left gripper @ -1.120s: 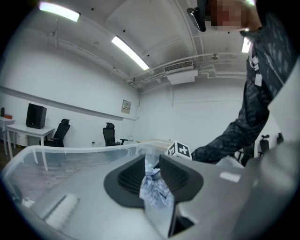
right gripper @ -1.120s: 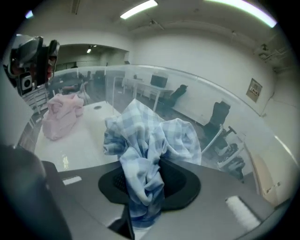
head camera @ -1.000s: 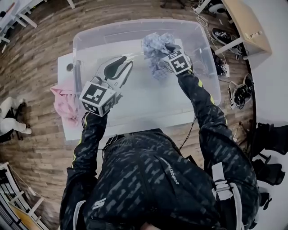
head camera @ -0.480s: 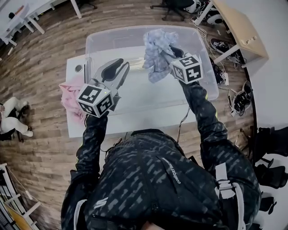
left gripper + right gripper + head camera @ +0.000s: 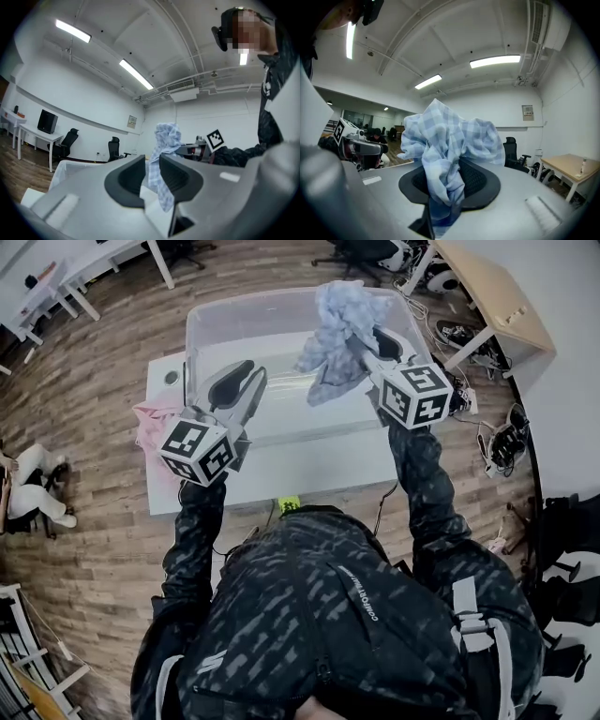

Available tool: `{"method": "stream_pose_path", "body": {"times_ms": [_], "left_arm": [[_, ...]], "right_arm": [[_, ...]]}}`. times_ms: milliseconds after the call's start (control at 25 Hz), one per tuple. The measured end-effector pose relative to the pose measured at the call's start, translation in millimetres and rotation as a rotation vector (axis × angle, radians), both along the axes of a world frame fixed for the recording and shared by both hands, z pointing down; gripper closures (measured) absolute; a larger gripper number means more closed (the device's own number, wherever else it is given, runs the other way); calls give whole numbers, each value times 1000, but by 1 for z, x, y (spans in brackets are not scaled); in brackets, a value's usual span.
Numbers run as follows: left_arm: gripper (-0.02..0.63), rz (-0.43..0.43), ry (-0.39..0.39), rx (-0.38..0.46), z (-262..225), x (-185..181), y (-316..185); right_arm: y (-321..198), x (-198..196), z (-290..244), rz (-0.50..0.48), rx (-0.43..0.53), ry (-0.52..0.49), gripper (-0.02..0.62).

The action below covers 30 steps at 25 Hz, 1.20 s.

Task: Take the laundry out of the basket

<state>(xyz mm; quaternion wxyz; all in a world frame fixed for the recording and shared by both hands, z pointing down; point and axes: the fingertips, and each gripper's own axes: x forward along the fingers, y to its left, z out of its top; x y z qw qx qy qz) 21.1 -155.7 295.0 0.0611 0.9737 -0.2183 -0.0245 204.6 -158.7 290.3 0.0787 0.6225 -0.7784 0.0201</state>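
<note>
— Right hand-held gripper [image 5: 370, 341]?
— Clamped on the blue checked cloth [image 5: 339, 329]. Pads pressed on a bunched fold, with the rest of the fabric billowing above the jaws and trailing below them.
— Where exactly?
— Held up over the far right part of the clear plastic basket [image 5: 194, 343], with the loose end dangling above the inside.
— And the left hand-held gripper [image 5: 242, 381]?
— Jaws set to a narrow gap, nothing pinched between them. Hovering over the basket's left side, apart from the cloth.
— Anything outside the basket?
— A pink garment [image 5: 150, 423], crumpled at the left edge of the white counter [image 5: 309, 465], just beside the basket's left wall.
— Under the basket?
— Same counter, on a wooden floor.
</note>
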Motion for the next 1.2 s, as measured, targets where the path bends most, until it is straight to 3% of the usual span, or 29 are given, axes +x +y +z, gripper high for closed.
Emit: {"method": "stream_pose_path", "body": {"times_ms": [240, 480, 760, 1200], "left_arm": [[518, -9, 22, 6, -10, -20, 43], [518, -9, 34, 5, -7, -38, 102], [518, -4, 40, -42, 10, -64, 163], [518, -9, 77, -91, 16, -68, 254]], "right_arm": [[57, -10, -37, 23, 108, -77, 480], [120, -23, -50, 33, 149, -102, 480], [183, -49, -43, 39, 141, -129, 480], [270, -76, 18, -22, 27, -205, 477]]}}
